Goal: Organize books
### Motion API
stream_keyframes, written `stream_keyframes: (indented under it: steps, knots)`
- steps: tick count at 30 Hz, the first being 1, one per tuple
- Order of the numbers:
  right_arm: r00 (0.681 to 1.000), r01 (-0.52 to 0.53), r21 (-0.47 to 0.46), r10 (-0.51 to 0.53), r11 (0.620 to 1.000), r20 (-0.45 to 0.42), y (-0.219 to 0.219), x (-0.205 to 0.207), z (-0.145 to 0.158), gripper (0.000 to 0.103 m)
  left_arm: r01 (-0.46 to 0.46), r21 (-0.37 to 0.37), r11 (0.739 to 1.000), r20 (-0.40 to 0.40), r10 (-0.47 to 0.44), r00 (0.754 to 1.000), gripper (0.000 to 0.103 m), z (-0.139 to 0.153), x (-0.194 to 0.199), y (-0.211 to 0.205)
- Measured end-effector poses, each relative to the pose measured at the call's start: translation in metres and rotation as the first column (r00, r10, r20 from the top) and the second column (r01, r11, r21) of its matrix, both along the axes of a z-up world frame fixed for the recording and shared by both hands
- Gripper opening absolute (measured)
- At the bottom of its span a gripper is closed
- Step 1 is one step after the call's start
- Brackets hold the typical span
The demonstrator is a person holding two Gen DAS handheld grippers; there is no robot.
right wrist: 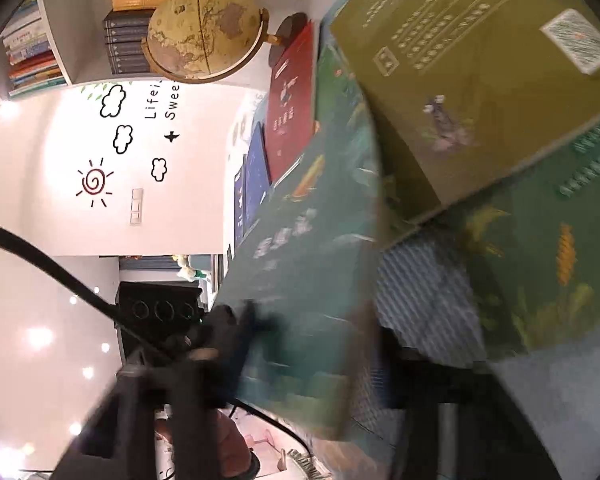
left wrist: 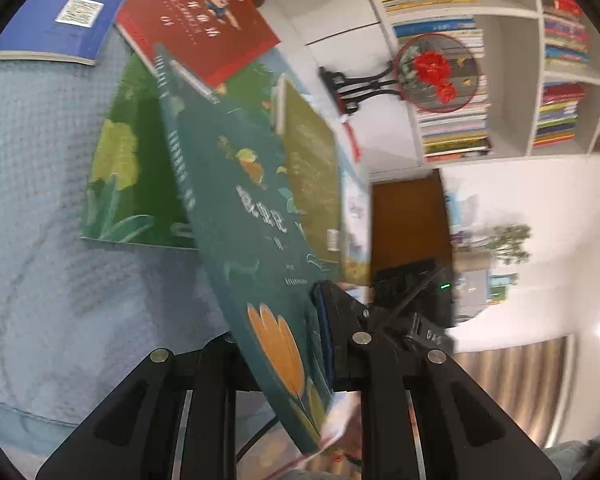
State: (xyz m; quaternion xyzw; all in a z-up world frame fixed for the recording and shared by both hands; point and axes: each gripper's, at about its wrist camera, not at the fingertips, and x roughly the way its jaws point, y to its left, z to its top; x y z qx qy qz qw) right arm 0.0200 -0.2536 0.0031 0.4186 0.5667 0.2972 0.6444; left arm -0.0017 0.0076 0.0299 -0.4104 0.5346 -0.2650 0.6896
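Both grippers, left (left wrist: 284, 340) & right (right wrist: 300, 360), clamp the teal book (left wrist: 236, 216) (tilted) betw. their fingers.

On the white wall (right wrist: 60, 152) you can read the black lettering "Lifei" and "Swee" (right wrist: 162, 100), both cut off by the shelf edge above, beside drawn clouds and a sun. The teal book (left wrist: 236, 216) shows large pale Chinese title characters, too blurred for you to read, and the red book (left wrist: 198, 20), the olive book (right wrist: 472, 80) and the blue book (left wrist: 68, 8) carry print too small to make out.
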Motion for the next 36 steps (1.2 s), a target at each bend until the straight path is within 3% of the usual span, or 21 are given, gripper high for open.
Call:
stream_keyframes:
  steps: [2,6,9,11,12,17,22,24,27,30,36]
  knots:
    - [0.999,-0.017,-0.084,0.020,0.996,0.035,0.007,0.001,0.005,0.030,0.005,0.104,0.995,-0.014,-0.004,1.000,0.015,-0.001,-0.001,0.001]
    - [0.988,-0.077,-0.290,0.111,0.954,0.103,0.039,-0.009,0.019,0.027,0.034,0.328,0.944,-0.002,-0.036,0.999,0.017,0.006,-0.006,-0.003]
    - [0.967,-0.094,-0.476,0.193,0.874,0.163,0.069,-0.020,0.032,0.027,0.078,0.520,0.851,0.064,-0.130,0.989,0.016,0.023,-0.011,-0.019]
    - [0.951,-0.081,-0.557,0.231,0.826,0.204,0.086,-0.028,0.043,0.027,0.098,0.577,0.811,0.093,-0.185,0.978,0.016,0.031,-0.013,-0.022]
    - [0.945,-0.072,-0.583,0.243,0.809,0.221,0.092,-0.031,0.047,0.027,0.106,0.589,0.801,0.110,-0.209,0.972,0.016,0.037,-0.014,-0.022]
    - [0.896,-0.039,-0.688,0.330,0.724,0.297,0.116,-0.057,0.070,0.028,0.134,0.560,0.818,0.144,-0.256,0.956,0.016,0.053,-0.012,0.000]
    - [0.875,0.015,-0.706,0.332,0.708,0.352,0.147,-0.063,0.095,0.028,0.135,0.545,0.828,0.189,-0.278,0.942,0.016,0.072,-0.008,0.030]
    - [0.864,0.036,-0.720,0.340,0.693,0.371,0.166,-0.058,0.103,0.028,0.120,0.566,0.816,0.208,-0.283,0.936,0.016,0.082,-0.008,0.043]
    - [0.852,0.051,-0.716,0.344,0.696,0.395,0.199,-0.048,0.113,0.028,0.088,0.603,0.793,0.242,-0.287,0.927,0.016,0.093,-0.004,0.069]
    - [0.836,0.049,-0.702,0.356,0.710,0.418,0.238,-0.029,0.113,0.029,0.048,0.599,0.800,0.250,-0.244,0.937,0.016,0.096,0.009,0.113]
    - [0.845,0.013,-0.666,0.349,0.745,0.406,0.316,0.011,0.090,0.029,-0.008,0.599,0.801,0.218,-0.154,0.964,0.016,0.074,0.037,0.193]
